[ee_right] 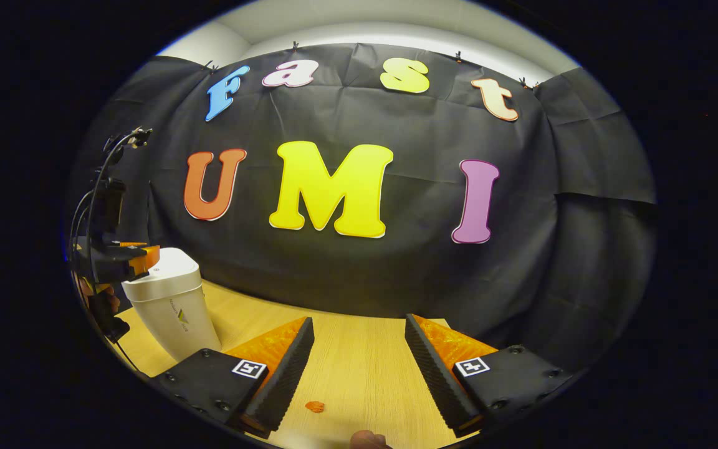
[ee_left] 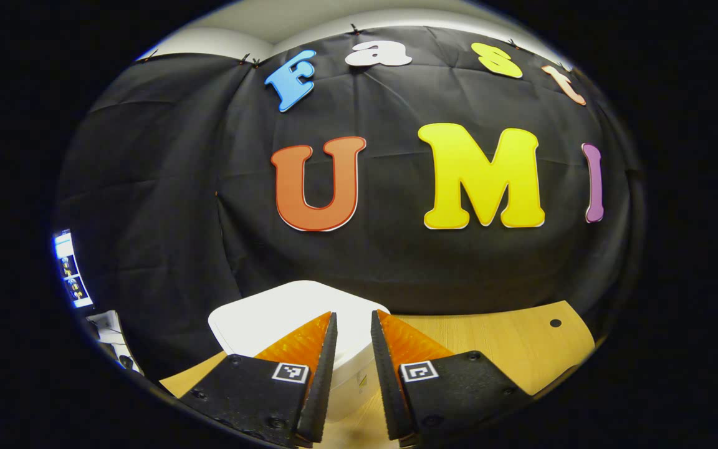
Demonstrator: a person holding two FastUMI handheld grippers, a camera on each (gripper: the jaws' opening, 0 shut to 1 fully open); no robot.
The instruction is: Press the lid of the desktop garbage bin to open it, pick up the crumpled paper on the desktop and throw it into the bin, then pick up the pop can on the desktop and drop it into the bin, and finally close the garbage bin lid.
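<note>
The left gripper hangs just above the white garbage bin, its two fingers held a narrow gap apart with nothing between them; the inner faces are ribbed, and each black mount carries a small square printed marker. The bin's lid is smooth, matte plastic with rounded corners, and it lies shut. In the right gripper view the same bin stands at the left end of the table, a tapered body, wider at the top, with a small logo on its side; the left gripper sits at its lid, whether touching cannot be told. The right gripper has its fingers spread wide and empty over bare, pale wood-grain tabletop. A small orange scrap lies on the wood between them, near the lower edge. A round hole pierces the tabletop towards its far right corner.
</note>
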